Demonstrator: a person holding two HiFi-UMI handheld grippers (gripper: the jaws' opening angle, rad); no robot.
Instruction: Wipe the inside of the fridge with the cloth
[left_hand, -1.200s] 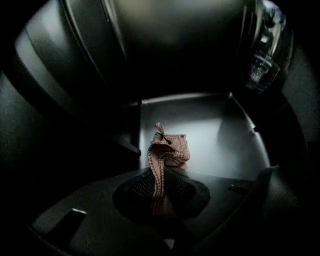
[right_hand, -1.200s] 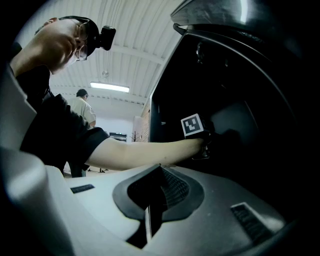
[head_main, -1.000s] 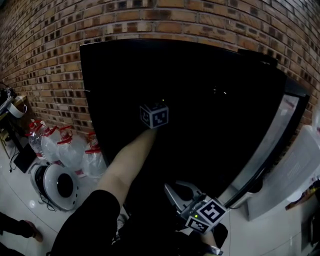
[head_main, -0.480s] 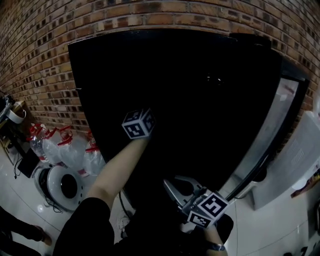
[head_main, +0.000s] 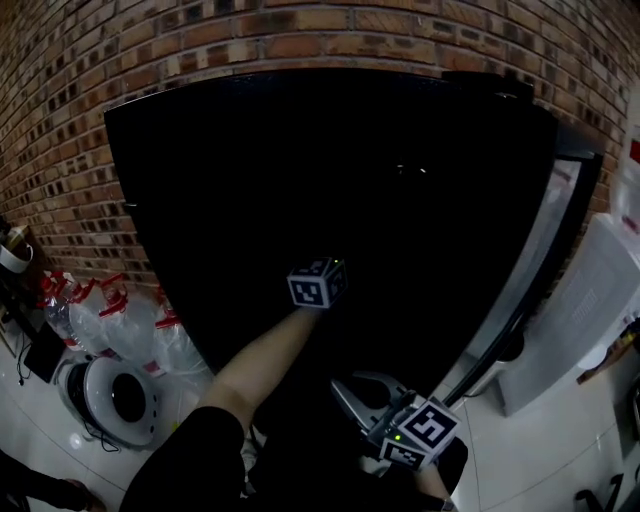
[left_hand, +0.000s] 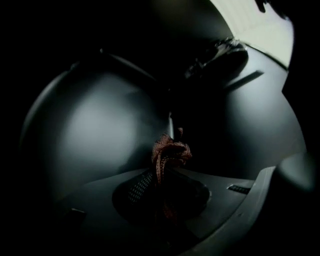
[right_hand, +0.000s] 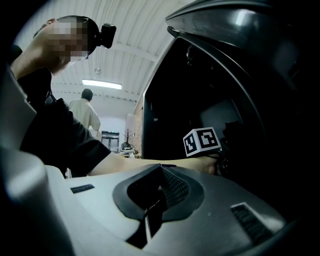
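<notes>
Your left gripper (left_hand: 161, 187) reaches into the dark inside of the fridge (head_main: 400, 200). Its fingers (left_hand: 136, 186) are pinching the reddish cloth (left_hand: 169, 152), which bunches up just past their tips. Your right gripper (right_hand: 152, 210) hangs low in front of the open fridge, its fingers pressed together with nothing between them.

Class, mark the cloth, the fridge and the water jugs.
cloth (left_hand: 167, 155): left gripper view, its bunched top.
fridge (head_main: 300, 110): head view, its dark upper part.
water jugs (head_main: 130, 325): head view, one jug's body.
</notes>
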